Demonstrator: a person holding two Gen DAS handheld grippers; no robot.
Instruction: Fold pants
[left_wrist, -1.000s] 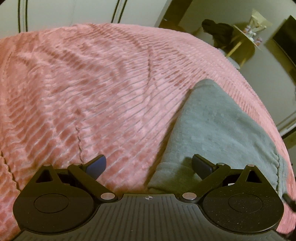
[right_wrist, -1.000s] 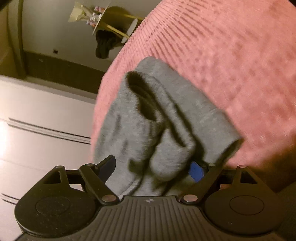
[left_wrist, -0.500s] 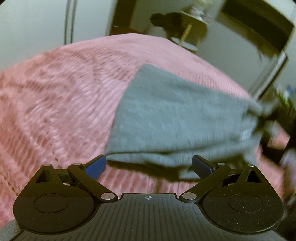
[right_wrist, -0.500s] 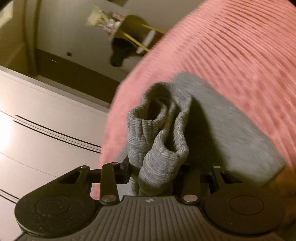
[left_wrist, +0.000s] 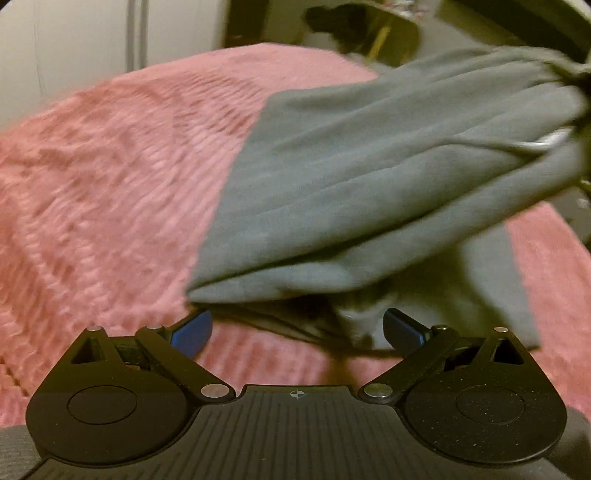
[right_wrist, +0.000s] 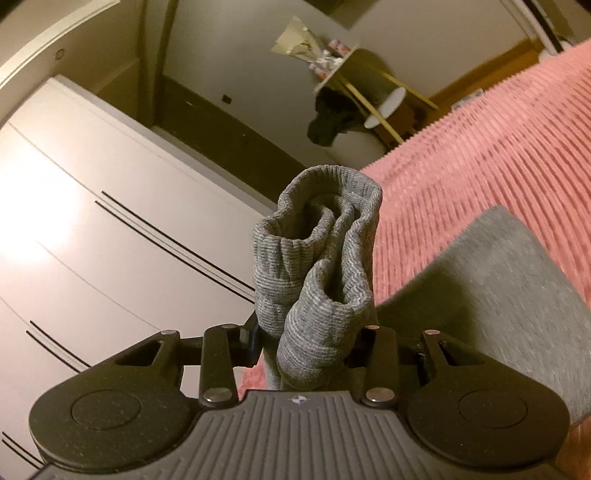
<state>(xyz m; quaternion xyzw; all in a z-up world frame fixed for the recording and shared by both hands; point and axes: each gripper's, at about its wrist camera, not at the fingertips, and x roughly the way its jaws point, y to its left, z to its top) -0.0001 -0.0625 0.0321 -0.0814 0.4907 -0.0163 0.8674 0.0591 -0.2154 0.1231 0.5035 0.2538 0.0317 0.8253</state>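
Grey knit pants, ribbed cuffs bunched, lie on the pink ribbed bedspread toward its far edge, one end lifted. White wardrobe beyond. Right gripper pinches the cuffs. Left gripper spread wide, holding nothing, at the fold's near edge.

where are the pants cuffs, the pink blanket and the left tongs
pants cuffs (right_wrist: 317, 266): right wrist view, on the ribbed knit bunched between the shut tongs
pink blanket (left_wrist: 110, 184): left wrist view, on its bare ribbed surface left of the pants
left tongs (left_wrist: 297, 330): left wrist view, midway between the open blue tips
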